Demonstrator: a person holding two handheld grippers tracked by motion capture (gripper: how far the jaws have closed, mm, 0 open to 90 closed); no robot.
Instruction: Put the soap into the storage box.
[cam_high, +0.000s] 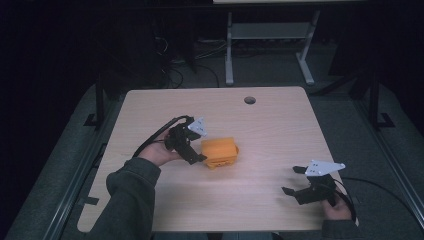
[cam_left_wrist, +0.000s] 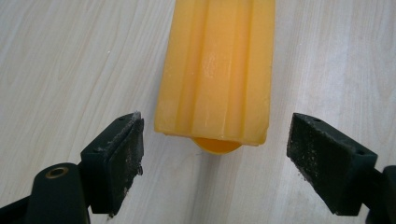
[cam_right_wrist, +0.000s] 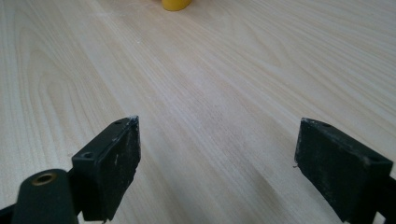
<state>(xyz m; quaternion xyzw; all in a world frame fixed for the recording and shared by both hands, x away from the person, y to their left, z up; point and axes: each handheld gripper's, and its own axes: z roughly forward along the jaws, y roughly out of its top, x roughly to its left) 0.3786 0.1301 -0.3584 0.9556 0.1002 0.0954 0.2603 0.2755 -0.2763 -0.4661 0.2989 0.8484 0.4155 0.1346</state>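
**A:** Dark room all round, pale wooden table (cam_high: 280, 125) lit in the middle, a grey desk frame (cam_high: 270, 40) standing on the floor behind it. What have we got on the surface?

**B:** One orange plastic block (cam_high: 220, 151), ribbed along its top, lying left of centre. From the left gripper view something rounded and orange pokes out from under its near end; I can't tell what that piece is.

**A:** And the left gripper (cam_high: 197, 150)?

**B:** Right up against the block's left side. Jaws spread wide, wider than the block, and in its own view the block's near end sits between the two pads, not touching either. Nothing clamped.

**A:** Over to the right gripper (cam_high: 291, 181).

**B:** Well apart from the block, low over the table's near right corner, held in the person's hand (cam_high: 336, 209). Jaws wide open, bare wood between them, and a bit of orange at the far top edge of its view.
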